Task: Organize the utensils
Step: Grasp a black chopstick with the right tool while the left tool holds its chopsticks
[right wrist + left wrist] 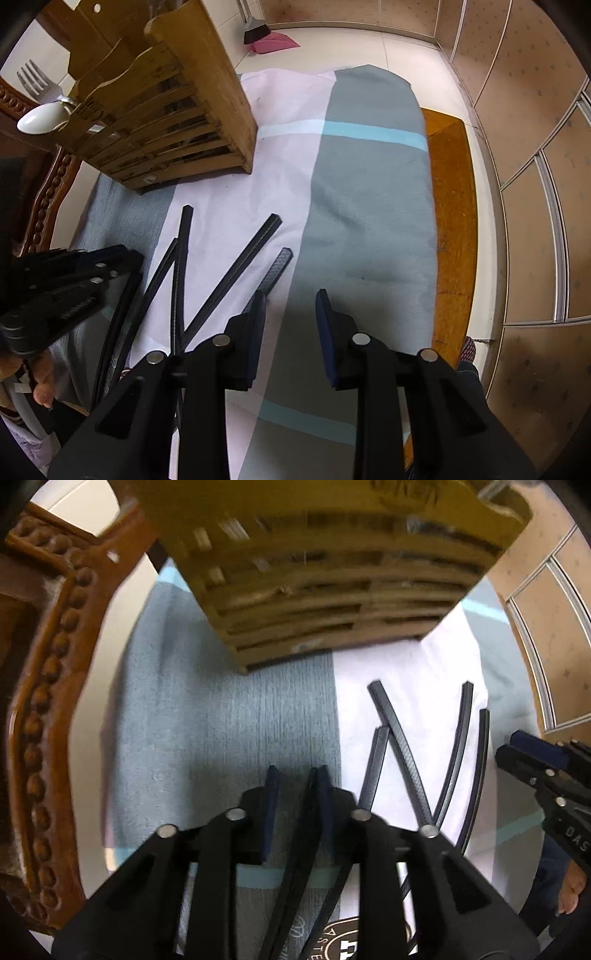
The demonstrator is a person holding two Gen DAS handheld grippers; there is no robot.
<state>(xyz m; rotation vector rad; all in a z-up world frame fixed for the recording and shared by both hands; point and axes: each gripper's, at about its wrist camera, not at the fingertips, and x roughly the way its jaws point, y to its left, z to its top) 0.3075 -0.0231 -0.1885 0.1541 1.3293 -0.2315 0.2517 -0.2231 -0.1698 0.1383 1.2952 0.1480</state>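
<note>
A slatted wooden utensil holder [177,110] stands on the cloth-covered table at the far left; it also shows at the top of the left wrist view [325,579]. A spoon [40,116] and a fork [33,83] stick out of it. Several black chopsticks [229,280] lie loose on the white part of the cloth, also in the left wrist view [402,746]. My left gripper [295,775] holds a black chopstick [295,878] against its right finger, jaws narrowly apart. My right gripper [290,299] is open and empty, beside the chopsticks.
A carved wooden chair back [44,709] stands at the left. The cloth [369,206] is grey-blue and white with pale stripes. The wooden table edge [450,221] shows at the right, with cabinet doors [535,147] beyond. A broom and pink dustpan [269,37] lie on the floor.
</note>
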